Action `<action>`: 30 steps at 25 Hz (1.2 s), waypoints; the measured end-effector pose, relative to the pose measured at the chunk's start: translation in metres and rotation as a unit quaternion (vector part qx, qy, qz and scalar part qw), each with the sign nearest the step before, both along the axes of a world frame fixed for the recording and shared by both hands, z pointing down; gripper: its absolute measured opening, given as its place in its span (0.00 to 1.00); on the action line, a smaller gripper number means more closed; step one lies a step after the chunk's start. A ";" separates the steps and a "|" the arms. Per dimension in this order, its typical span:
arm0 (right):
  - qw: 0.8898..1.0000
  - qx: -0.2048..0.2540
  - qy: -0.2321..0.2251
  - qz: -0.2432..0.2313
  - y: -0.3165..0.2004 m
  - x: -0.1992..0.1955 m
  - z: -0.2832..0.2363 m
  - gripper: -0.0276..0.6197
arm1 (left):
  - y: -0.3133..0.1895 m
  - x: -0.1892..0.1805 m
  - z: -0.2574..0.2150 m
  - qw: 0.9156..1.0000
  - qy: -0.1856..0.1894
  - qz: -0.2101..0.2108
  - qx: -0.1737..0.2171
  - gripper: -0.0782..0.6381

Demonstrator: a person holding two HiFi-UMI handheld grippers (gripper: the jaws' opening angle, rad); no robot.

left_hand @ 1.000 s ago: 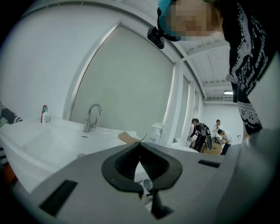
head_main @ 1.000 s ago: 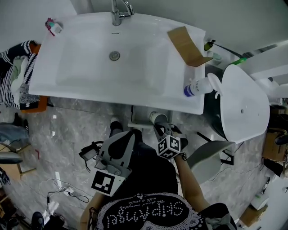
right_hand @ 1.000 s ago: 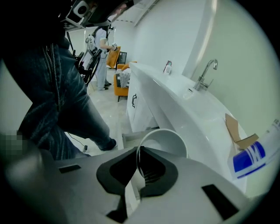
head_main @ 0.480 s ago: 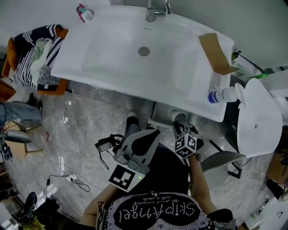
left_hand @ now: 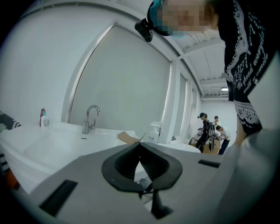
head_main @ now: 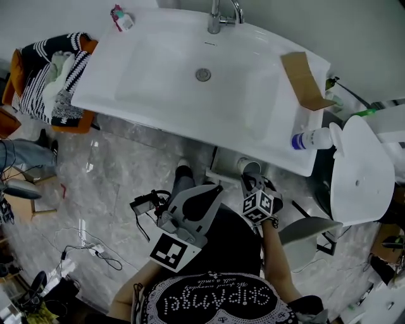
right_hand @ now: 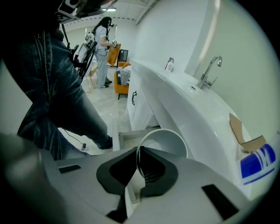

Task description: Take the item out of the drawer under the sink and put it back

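**Head view.** I see the white sink (head_main: pixel 158 76) across the top of the frame, with its faucet (head_main: pixel 221 16) at 12 o'clock. A cardboard piece (head_main: pixel 305 79) lies on the sink ledge at 2 o'clock. A spray bottle (head_main: pixel 311 139) stands on the ledge at 3 o'clock. The right gripper (head_main: pixel 249 180) holds a white paper cup (head_main: pixel 251 168) just below the sink's front edge. The pulled-out drawer (head_main: pixel 218 174) is at the cup's 9 o'clock, just beside it. The left gripper (head_main: pixel 212 188) hovers at the cup's 8 o'clock, near it but apart.

**Left gripper view.** The left gripper's (left_hand: pixel 140 144) jaws are pressed together at the tips, with nothing between them.

**Right gripper view.** The right gripper (right_hand: pixel 139 151) pinches the cup's (right_hand: pixel 168 144) wall, one pad inside the rim and one outside. The drawer (right_hand: pixel 131 133) sits at the cup's 10 o'clock.
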State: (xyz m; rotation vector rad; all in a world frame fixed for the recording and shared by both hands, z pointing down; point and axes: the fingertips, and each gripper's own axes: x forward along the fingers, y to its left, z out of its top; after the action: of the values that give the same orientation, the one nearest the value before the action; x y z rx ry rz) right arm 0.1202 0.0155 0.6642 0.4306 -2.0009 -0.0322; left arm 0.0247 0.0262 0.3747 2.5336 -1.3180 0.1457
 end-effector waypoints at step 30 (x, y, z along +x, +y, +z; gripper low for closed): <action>0.997 -0.070 0.040 0.001 -0.036 0.004 0.095 0.08 | 0.003 -0.010 0.017 0.998 -0.011 -0.018 -0.053 0.11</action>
State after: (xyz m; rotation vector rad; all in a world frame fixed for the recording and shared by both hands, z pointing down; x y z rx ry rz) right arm 0.1243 -0.0210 0.7597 0.3371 -1.9093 0.0906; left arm 0.0151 0.0294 0.3918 2.4255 -1.3254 0.2295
